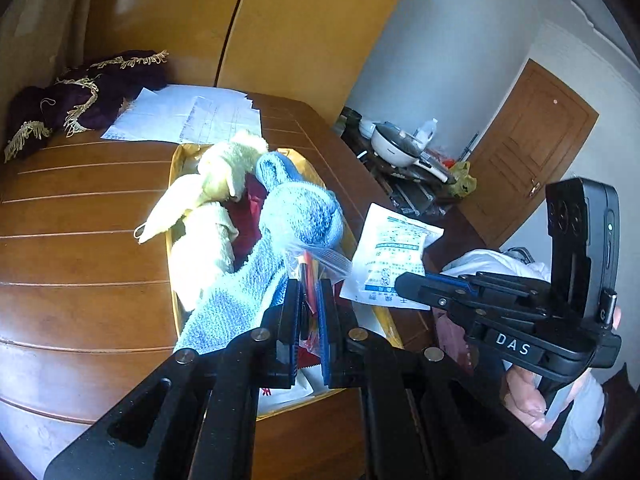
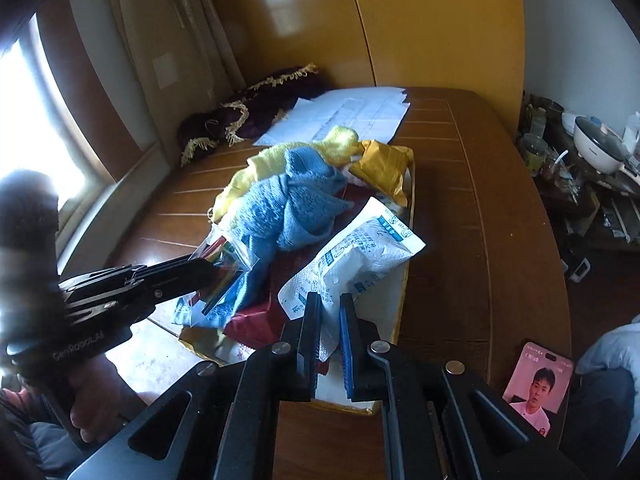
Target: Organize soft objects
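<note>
Two grippers over a gold tray point(image 2: 404, 280) near the table's point(image 2: 500, 240) front edge. Left gripper point(image 1: 309, 300) clamped on a clear zip bag point(image 1: 316, 258) of coloured sticks, fingers point(image 1: 291, 308) nearly together with the bag's lower part pinched between them, bag touching a blue towel point(image 1: 298, 216) just beyond the tips. Right gripper point(image 2: 330, 316) clamped on a white printed packet point(image 2: 360, 258), fingers point(image 2: 347, 320) narrowly apart with the packet's near corner between them, rest of the packet jutting forward above the tray's right side. Blue towel bunched mid-tray, lying over a dark red cloth point(image 2: 256, 320); yellow towel point(image 1: 216, 200) beside it, draped past the tray's left rim onto the table. Crumpled gold wrapper point(image 2: 384, 168) at the tray's far right corner. White papers point(image 2: 344, 116) and a dark fringed cloth point(image 2: 248, 108) toward the table's far edge. Phone point(image 2: 536, 388) with a lit screen at the near right edge.
</note>
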### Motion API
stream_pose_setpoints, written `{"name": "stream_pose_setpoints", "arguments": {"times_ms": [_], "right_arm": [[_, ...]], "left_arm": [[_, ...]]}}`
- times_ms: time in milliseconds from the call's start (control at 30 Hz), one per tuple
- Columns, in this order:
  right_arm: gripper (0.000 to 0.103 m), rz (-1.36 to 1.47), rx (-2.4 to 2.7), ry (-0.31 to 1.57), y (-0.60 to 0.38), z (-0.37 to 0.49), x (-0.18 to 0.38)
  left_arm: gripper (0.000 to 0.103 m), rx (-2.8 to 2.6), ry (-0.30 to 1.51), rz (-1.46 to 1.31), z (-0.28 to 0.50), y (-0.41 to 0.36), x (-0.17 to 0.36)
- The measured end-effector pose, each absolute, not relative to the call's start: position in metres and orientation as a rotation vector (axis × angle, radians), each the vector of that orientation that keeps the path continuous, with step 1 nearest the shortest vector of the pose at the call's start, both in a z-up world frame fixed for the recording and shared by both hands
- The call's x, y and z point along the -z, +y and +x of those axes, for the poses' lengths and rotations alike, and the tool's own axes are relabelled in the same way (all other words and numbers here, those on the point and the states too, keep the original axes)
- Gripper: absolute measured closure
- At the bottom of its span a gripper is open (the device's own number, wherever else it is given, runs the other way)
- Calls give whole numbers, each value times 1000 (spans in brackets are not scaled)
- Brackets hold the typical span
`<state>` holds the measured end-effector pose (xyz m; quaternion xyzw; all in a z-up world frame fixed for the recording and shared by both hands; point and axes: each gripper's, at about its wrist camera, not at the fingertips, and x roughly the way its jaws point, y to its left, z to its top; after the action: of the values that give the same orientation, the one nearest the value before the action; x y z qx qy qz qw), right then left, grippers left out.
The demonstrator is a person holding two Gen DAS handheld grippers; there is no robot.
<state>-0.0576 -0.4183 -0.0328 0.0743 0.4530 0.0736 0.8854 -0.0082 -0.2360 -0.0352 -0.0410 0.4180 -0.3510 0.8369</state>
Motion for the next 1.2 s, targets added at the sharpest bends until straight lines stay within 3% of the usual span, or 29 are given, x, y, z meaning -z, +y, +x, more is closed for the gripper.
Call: {"name": "stream_pose_setpoints", "arguments": {"times_ms": [167,200,333,400,433,500,600,667,800,1200], "right_arm": [[93,145,-182,1002,-415,-29,55],[88,142,-190,998,-415,-28,52],[84,111,-161,993,-412,-16,46],[71,87,-133,988,-409,-14,43],[69,74,-118,987,-407,-15,41],[55,38,-99,972,-402,-21,34],[43,-23,-54,939,-395,-33,24],[42,-38,-37,936,-393,-41,21],[42,-1,-36,933,-396,-54,19],[42,109,-81,841,-389,-75,4]], "left_arm": [[97,673,885,-26,-10,-249,53],[97,660,882,-18,-11,-250,56],[93,611,863,-23,-8,-249,62],[80,599,876,-28,-6,-248,65],[74,595,875,-34,-5,-246,65],[52,622,874,-50,-7,-245,65],[37,608,855,-20,-14,-245,61],[30,610,844,3,-19,-245,59],[23,611,842,16,-27,-244,57],[22,491,805,24,-34,-218,50]]}}
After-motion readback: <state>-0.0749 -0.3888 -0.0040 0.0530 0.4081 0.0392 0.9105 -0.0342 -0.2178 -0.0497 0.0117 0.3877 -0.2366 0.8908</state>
